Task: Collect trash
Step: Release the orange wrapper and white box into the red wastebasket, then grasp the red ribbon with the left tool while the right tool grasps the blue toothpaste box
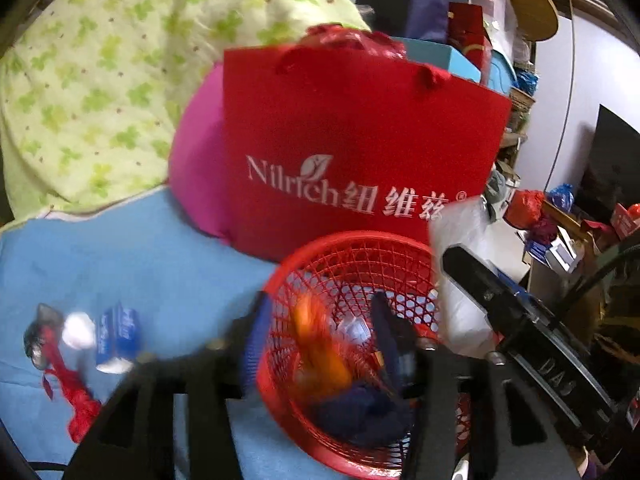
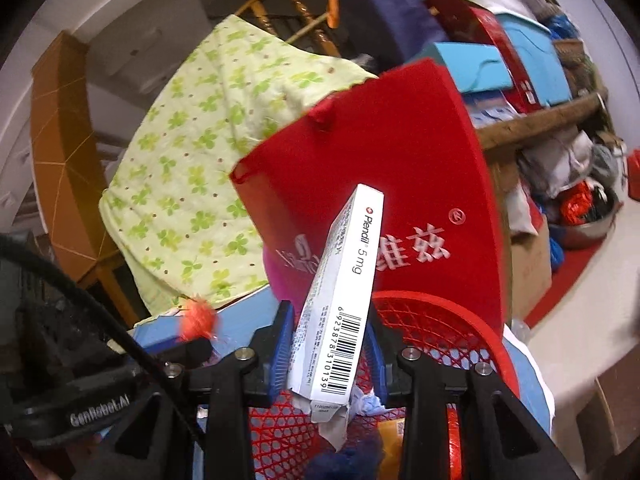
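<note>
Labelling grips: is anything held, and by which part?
Seemingly nothing: white box sits loose in the open right gripper; blurred orange item in the open left gripper.

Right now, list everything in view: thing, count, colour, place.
basket: one, red mesh, on blue cloth, below both grippers
medicine box: one, white, between right jaws over basket
orange wrapper: one, blurred, in basket mouth
gift bag: one, red, behind basket
quilt: one, green clover print, rear left
small blue carton: one, on cloth, left
red net scrap: one, beside carton
left gripper: black, jaws apart
right gripper: black, blue pads
</note>
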Demonstrator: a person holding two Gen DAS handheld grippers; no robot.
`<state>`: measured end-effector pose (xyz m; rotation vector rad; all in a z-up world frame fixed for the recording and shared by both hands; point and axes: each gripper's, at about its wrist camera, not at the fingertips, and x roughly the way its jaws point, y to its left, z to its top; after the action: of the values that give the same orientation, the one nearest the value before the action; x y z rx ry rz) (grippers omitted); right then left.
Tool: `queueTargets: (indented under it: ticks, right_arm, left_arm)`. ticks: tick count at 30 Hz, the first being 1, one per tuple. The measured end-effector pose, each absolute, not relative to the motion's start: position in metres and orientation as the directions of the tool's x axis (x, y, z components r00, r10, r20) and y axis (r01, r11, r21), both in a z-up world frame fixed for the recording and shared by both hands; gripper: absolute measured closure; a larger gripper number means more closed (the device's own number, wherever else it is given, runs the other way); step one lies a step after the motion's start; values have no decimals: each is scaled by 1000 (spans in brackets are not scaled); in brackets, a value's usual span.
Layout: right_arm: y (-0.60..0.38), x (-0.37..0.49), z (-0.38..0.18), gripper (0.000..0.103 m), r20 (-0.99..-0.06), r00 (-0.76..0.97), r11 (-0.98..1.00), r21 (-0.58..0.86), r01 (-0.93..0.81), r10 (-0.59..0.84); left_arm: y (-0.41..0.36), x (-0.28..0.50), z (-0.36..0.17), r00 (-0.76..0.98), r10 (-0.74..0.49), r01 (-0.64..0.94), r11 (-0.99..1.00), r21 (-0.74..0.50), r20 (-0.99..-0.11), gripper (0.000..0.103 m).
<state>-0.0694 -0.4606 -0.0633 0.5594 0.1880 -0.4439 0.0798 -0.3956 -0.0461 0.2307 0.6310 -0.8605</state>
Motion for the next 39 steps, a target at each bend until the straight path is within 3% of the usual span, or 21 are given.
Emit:
queueTargets:
  ticks: [1, 10, 18, 26, 29, 39]
  right_arm:
    - [-463, -72, -65, 33, -287, 881, 739, 481, 472, -376]
    - [-453, -70, -56, 33, -218, 901, 755, 491, 434, -376]
    - [-412, -43, -46, 33, -185, 927, 815, 441, 376, -327]
    - [-315, 10, -30, 33, -104, 985, 930, 329, 165, -138]
    - [-284, 40, -38, 33, -160, 984, 947, 299, 118, -72]
    - [-282, 161, -115, 33, -549, 835, 919, 341, 198, 24]
  left_arm:
    - [-395, 79, -48, 487, -632, 765, 642, -55, -603, 41]
    - [-316, 98, -46, 591, -560, 671, 741, -30, -581, 40]
    - [-177, 127, -63, 782, -269, 383, 919, 93, -562, 37]
    - [-74, 149, -100, 769, -106, 159, 987, 28, -630, 37]
    - [-61, 154, -112, 751, -106, 147, 989, 8, -651, 37]
    - [-104, 183, -138, 660, -230, 267, 962, -63, -715, 37]
